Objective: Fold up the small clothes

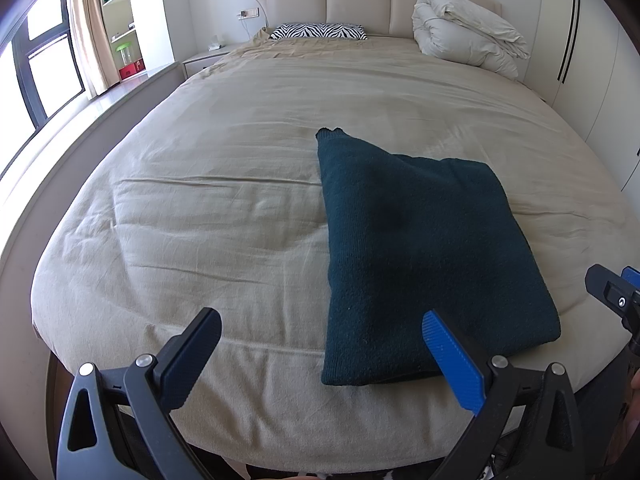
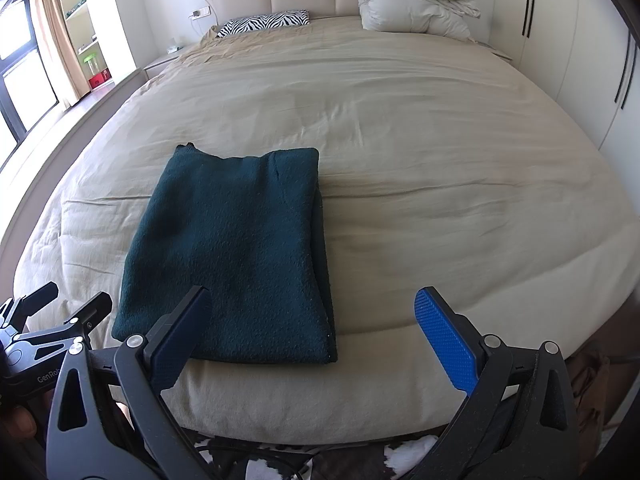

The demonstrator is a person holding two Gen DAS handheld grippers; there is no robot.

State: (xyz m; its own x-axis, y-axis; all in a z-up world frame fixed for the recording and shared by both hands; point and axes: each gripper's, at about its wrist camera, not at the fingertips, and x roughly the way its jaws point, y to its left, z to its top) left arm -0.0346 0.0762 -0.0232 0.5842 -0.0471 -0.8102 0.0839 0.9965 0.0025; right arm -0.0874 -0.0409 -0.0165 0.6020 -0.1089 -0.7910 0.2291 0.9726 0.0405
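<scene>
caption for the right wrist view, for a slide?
Open right gripper above the bed edge, folded dark green sweater lying ahead.

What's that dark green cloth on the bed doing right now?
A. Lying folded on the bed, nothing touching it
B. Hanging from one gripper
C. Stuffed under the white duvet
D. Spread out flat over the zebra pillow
A: the cloth lies folded on the bed, both grippers open and clear of it.

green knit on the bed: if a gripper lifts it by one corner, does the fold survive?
Probably not. The dark green knit garment looks soft and thick, so it should droop and unfold. Its fuzzy weave likely grips pads well. Pushed, it may drag the loose beige sheet, already wrinkled.
</scene>
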